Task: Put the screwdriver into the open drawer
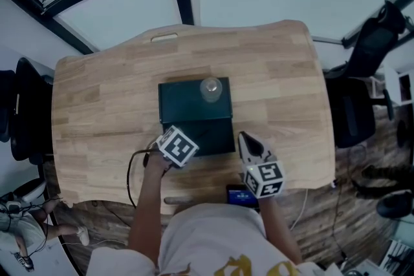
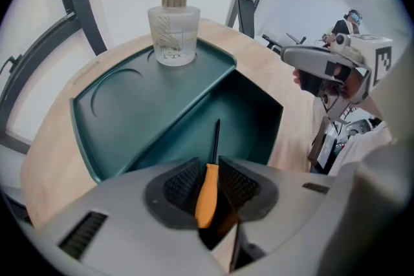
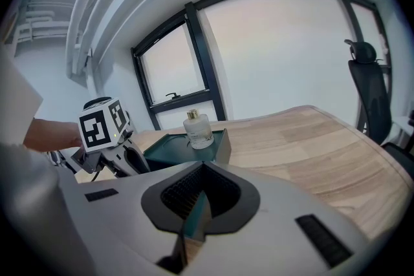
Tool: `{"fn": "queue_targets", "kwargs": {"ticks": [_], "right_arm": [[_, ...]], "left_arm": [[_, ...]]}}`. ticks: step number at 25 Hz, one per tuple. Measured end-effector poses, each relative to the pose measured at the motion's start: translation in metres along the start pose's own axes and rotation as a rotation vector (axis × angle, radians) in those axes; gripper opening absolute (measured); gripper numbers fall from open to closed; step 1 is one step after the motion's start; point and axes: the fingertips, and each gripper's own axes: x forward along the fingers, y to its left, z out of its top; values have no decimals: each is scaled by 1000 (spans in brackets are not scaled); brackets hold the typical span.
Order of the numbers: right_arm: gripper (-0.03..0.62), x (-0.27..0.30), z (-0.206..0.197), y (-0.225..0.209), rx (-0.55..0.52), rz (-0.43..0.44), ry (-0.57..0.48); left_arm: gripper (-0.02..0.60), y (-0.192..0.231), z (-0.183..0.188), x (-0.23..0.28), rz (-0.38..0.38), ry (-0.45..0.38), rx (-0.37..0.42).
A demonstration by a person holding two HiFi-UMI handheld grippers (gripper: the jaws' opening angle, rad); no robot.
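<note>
An orange-handled screwdriver with a black shaft sits clamped between the pads of my left gripper, shaft pointing into the open drawer. The drawer belongs to a dark green box in the middle of the wooden table and is pulled out toward me. In the head view my left gripper hovers at the drawer's front left corner. My right gripper hangs just right of the drawer's front, jaws shut on nothing.
A glass bottle with a metal cap stands on the box top near its back right. A black cable loops off the table's front left. A small screen device lies at the front edge. Black chairs flank the table.
</note>
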Motion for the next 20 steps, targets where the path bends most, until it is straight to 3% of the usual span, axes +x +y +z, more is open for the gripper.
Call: {"fn": "queue_targets", "kwargs": {"ticks": [9,13,20], "right_arm": [[-5,-4,1,5,-10,12,-7],[-5,-5,5,11,-25,25,-15],[-5,-12,8,14,-43,28,-21]], "left_arm": [[85,6,7,-20,35,-127,-45],[0,13,12,-30,92,-179,-44],[0,5,10,-40,87,-278,-96]]}}
